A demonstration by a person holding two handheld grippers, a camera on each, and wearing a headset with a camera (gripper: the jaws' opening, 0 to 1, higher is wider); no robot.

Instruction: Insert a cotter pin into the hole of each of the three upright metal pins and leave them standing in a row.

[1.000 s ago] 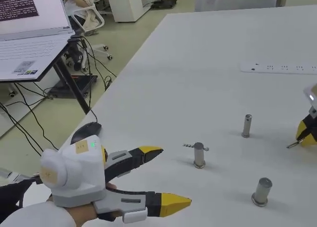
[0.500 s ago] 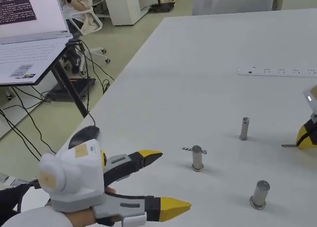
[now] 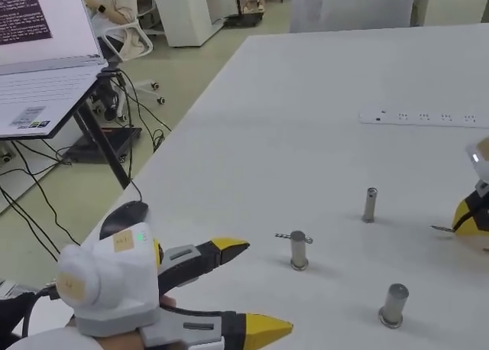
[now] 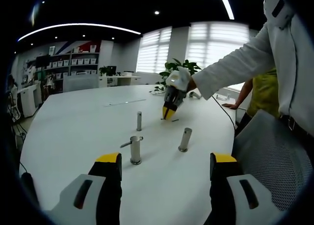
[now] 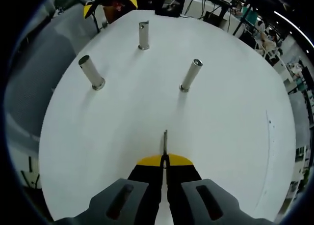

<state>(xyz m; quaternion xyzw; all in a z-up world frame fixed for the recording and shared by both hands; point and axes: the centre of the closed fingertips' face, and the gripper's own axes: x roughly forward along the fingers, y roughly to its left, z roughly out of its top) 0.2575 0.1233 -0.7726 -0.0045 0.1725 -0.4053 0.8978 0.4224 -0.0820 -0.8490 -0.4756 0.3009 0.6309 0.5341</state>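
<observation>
The cotter pin (image 5: 165, 139) sticks straight out from the tip of my right tool (image 5: 165, 162), whose jaws are pressed together on it, close to the surface of the desk (image 3: 306, 121) at its right side. Left of that tool, and apart from it, three metal pins stand upright. The far pin (image 3: 370, 205) and the near pin (image 3: 393, 305) are bare, while the left pin (image 3: 298, 251) has a fitted cotter pin (image 3: 284, 236) crossways through its top. My left tool (image 3: 257, 287) hovers at the near left edge of the desk with its jaws wide apart, holding nothing. A power strip (image 3: 424, 118) lies far back on the desk.
</observation>
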